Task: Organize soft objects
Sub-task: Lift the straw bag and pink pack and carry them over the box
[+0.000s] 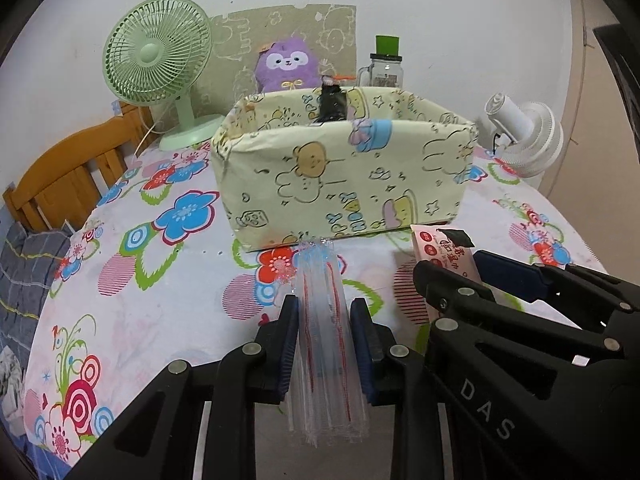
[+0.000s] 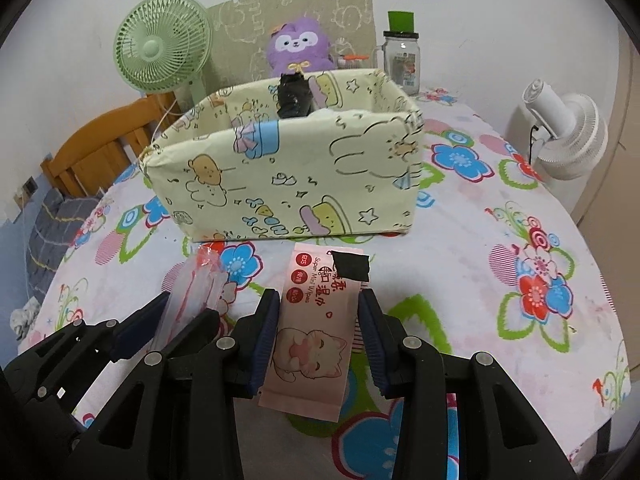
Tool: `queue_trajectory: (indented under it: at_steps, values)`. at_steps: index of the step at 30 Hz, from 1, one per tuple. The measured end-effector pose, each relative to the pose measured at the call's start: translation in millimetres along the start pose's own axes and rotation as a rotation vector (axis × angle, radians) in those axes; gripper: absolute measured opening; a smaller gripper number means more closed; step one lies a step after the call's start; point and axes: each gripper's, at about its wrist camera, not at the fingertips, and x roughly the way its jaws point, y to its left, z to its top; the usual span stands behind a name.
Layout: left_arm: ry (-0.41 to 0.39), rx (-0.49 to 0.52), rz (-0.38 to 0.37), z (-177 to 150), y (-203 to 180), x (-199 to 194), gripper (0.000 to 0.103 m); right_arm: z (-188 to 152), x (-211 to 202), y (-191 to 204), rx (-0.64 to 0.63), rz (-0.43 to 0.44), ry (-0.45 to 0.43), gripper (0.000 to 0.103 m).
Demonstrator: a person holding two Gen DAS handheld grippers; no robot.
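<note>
Ahead of my jaws, the floral tablecloth [image 1: 160,280] carries a cartoon-print box [image 1: 344,176]; left gripper [image 1: 325,344] clenches the straw pack [image 1: 324,320], right gripper [image 2: 318,336] straddles the wipes pack [image 2: 316,336], grip unclear.

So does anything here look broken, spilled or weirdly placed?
Nothing spilled or broken. Two oddities: the wipes pack between the right gripper's fingers has black tape on its top, and a black bundle pokes above the fabric box's rim.

Pale green desk fan [image 1: 158,50] back left, white round fan [image 1: 528,136] right, clear glass jar with green lid [image 1: 386,64], wooden chair [image 1: 68,172].
</note>
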Motion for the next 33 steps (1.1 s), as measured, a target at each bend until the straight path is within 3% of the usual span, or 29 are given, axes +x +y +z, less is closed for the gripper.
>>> queue_trajectory:
  at_steps: [33]
  values:
    - [-0.128, 0.021, -0.048, 53, -23, -77, 0.025, 42, -96, -9, 0.003, -0.004, -0.168, 0.044]
